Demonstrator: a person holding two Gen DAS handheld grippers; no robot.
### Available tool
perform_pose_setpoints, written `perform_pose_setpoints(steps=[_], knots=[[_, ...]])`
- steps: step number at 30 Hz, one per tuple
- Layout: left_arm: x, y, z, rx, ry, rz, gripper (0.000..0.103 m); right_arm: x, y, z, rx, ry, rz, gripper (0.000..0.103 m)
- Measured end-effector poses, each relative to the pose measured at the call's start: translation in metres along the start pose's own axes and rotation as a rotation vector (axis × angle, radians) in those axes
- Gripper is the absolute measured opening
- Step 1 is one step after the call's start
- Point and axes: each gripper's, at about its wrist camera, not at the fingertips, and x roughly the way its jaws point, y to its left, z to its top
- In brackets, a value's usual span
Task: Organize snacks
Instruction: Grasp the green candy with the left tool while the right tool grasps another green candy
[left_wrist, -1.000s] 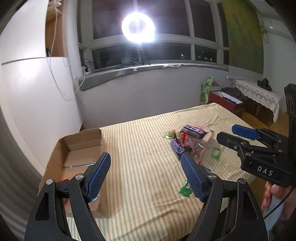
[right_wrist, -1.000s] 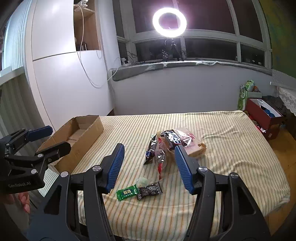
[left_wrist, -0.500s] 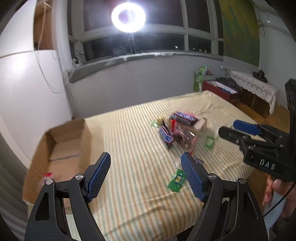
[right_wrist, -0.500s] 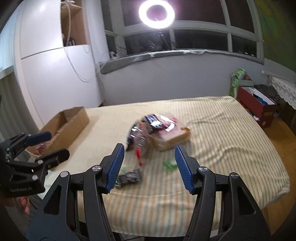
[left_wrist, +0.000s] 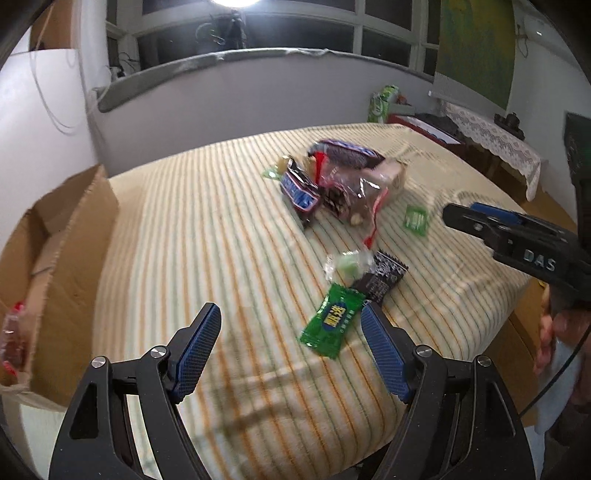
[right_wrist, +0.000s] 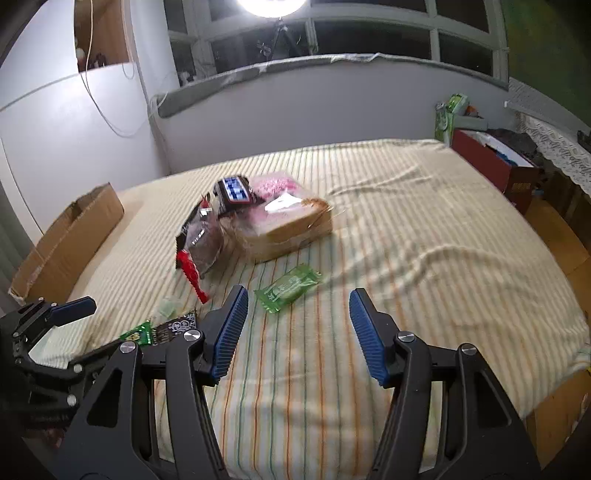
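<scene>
A pile of snack packets (left_wrist: 340, 184) lies mid-bed on the striped sheet; it also shows in the right wrist view (right_wrist: 258, 218). A green packet (left_wrist: 330, 321) and a black packet (left_wrist: 382, 280) lie near the front edge, just ahead of my open, empty left gripper (left_wrist: 291, 325). A pale green packet (right_wrist: 290, 286) lies just ahead of my open, empty right gripper (right_wrist: 295, 310). An open cardboard box (left_wrist: 51, 258) stands at the left edge of the bed, with a red-marked packet (left_wrist: 13, 339) inside.
The bed's front edge (right_wrist: 332, 443) is just below both grippers. A white cabinet (right_wrist: 66, 147) and a wall stand behind the box. A red box (right_wrist: 491, 166) and a lace-covered table (left_wrist: 491, 140) stand to the right.
Both grippers have moved forward and down toward the bed. The snacks now look closer, and the box has slid to the left edge of both views. Jaws stay open.
</scene>
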Motion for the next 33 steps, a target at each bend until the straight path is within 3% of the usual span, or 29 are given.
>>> perform_pose_setpoints(steps=[3,5,8,9,12,14,19,33], knots=[[0.01,-0.001,-0.001,0.007,0.014,-0.011,0.078,0.017,0.004,-0.001,-0.012,0.034,-0.008,0.063],[0.017,0.0,-0.003,0.007,0.027,-0.012,0.078,0.027,0.005,-0.001,-0.018,0.039,-0.017,0.071],[0.02,0.0,-0.004,0.033,0.004,-0.009,0.078,0.035,0.012,0.001,-0.067,0.034,-0.043,0.075],[0.021,-0.001,-0.004,0.037,0.0,-0.01,0.078,0.038,0.016,0.001,-0.093,0.032,-0.06,0.073],[0.024,0.0,-0.003,0.035,-0.023,-0.018,0.074,0.039,0.018,0.002,-0.102,0.013,-0.068,0.056],[0.024,0.001,-0.001,0.041,-0.034,-0.019,0.057,0.038,0.016,0.002,-0.097,0.006,-0.065,0.043],[0.02,0.003,-0.002,0.036,-0.044,-0.046,0.023,0.035,0.01,0.004,-0.091,0.003,-0.055,0.032],[0.01,0.006,-0.008,-0.014,-0.032,-0.045,0.022,0.015,0.003,-0.01,-0.06,-0.024,-0.03,0.031]])
